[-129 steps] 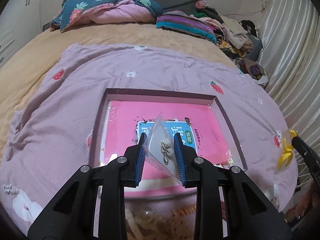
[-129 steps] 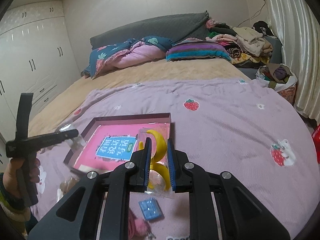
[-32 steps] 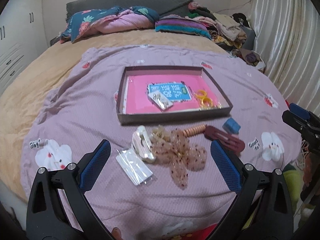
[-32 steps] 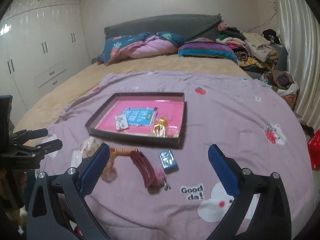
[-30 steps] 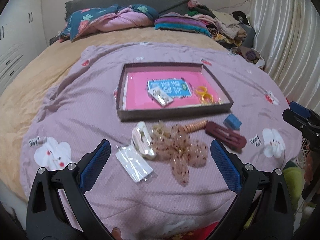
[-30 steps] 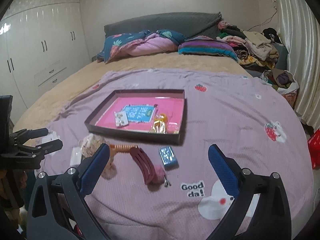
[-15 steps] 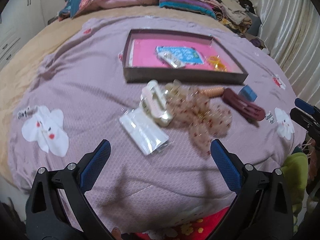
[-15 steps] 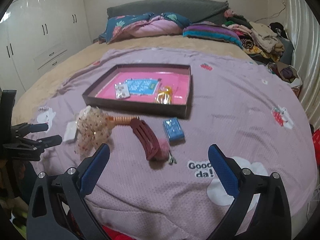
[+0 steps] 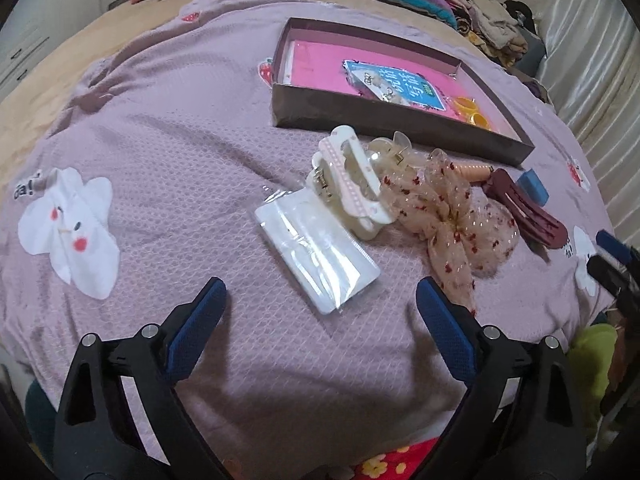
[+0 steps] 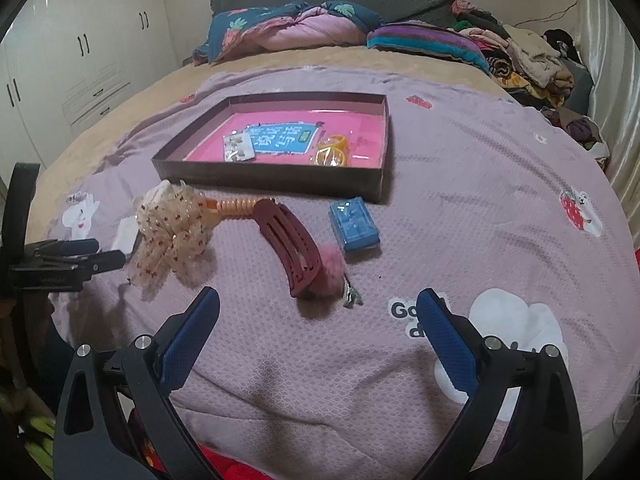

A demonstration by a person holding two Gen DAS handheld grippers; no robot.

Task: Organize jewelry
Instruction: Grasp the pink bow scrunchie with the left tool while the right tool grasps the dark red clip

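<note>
1. Nearest, the left gripper (image 9: pixel 320 304) is seen spread wide with nothing between its jaws, which are closing slightly; it hangs just short of a clear packet (image 9: pixel 318 250) on the bed (image 9: pixel 180 152).
2. Likewise, the right gripper (image 10: pixel 318 324) is spread and empty, above bare blanket short of a maroon clip (image 10: pixel 290 246).
3. Still loose on the bed are the packet, a white claw clip (image 9: pixel 348 180), a dotted bow (image 9: pixel 452 216), an orange coil (image 10: pixel 236 203), the maroon clip with a pink pompom (image 10: pixel 330 274), and a blue box (image 10: pixel 354 226).
4. Farther off, the tray (image 10: pixel 276 178) is found to hold only an earring packet (image 10: pixel 239 148) and yellow rings (image 10: pixel 332 152) on its pink liner.
5. The task is judged barely begun: two items are stowed and most are left.
</note>
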